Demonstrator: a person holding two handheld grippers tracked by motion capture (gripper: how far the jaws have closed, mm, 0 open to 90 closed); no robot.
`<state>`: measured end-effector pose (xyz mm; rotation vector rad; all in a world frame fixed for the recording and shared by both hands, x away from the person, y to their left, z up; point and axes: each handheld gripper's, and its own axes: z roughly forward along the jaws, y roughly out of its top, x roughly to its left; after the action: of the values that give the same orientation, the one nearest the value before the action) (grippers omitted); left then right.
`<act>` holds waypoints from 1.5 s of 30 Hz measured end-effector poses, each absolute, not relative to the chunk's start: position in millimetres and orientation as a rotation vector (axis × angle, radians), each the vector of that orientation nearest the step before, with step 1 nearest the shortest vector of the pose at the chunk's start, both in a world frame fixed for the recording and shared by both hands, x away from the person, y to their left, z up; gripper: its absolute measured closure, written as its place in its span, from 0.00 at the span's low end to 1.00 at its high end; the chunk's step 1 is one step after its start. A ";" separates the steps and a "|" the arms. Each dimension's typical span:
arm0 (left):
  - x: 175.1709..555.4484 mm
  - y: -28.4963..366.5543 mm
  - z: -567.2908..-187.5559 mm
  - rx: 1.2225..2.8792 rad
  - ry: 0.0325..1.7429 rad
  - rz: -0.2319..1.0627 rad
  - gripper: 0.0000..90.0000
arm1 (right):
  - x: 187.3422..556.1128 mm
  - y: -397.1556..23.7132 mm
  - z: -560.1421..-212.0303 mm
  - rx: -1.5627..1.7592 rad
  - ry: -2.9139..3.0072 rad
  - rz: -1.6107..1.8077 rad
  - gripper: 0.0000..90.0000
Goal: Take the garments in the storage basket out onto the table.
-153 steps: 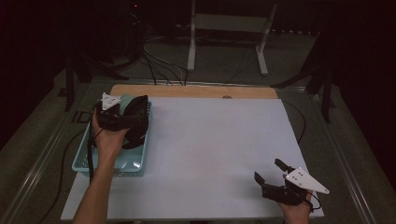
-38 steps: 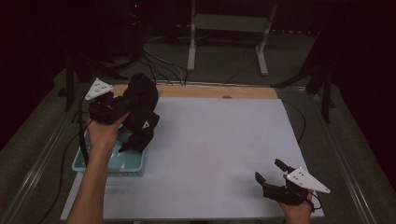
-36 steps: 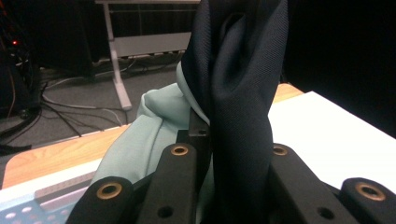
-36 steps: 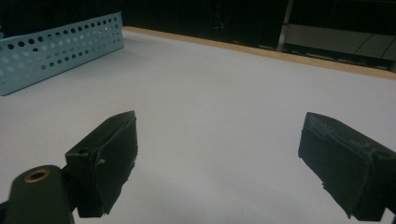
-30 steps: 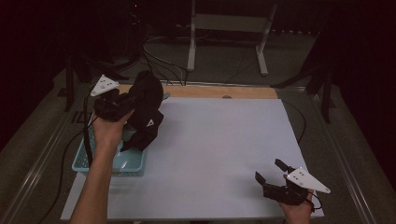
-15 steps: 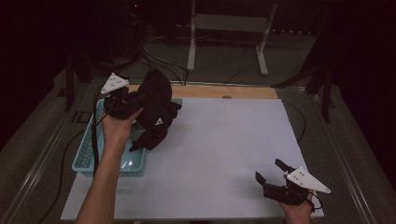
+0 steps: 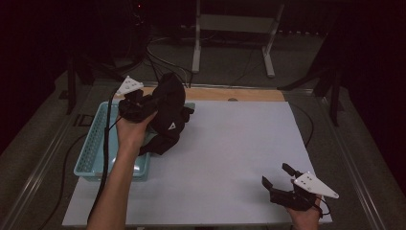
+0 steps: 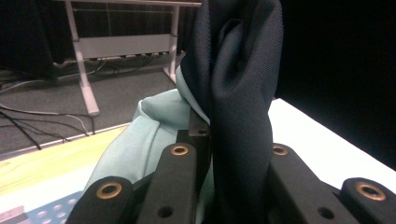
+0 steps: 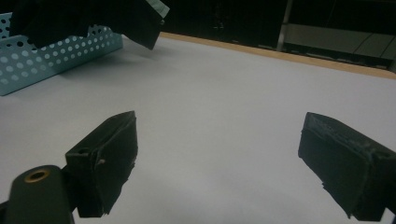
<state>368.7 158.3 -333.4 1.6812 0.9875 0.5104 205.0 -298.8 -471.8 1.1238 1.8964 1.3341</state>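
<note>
Lifted from the perforated teal plastic basket point(image 7: 93, 148), the crumpled black fabric garment point(image 7: 168, 115) now hangs clamped in the left gripper point(image 7: 143, 103), near the table's point(image 7: 230, 158) far-left corner. Right gripper point(image 7: 282, 184) rests open at the near-right corner; laying the garment on the white surface looks likely next.

Dim light falls from above on the white bench point(image 7: 230, 143); the room beyond its far edge is nearly black. Close-ups look soft and grainy.

From overhead I look forward and down across the whole table point(image 7: 230, 143). My left camera sits tight against the garment point(image 8: 238, 93). My right skims low over the table, sharing the basket point(image 9: 56, 56), upper left.
</note>
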 end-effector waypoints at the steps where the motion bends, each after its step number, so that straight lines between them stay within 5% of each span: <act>1: 368.7 158.3 -333.4 1.681 0.988 0.510 0.91 | 205.0 -298.8 -471.8 1.124 1.896 1.334 0.13; 45: 380.0 92.5 -354.2 1.736 0.922 0.405 0.91 | 204.4 -302.0 -471.0 1.129 1.884 1.338 0.13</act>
<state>380.0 92.5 -354.2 1.7359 0.9216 0.4053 204.4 -302.0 -471.0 1.1290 1.8836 1.3375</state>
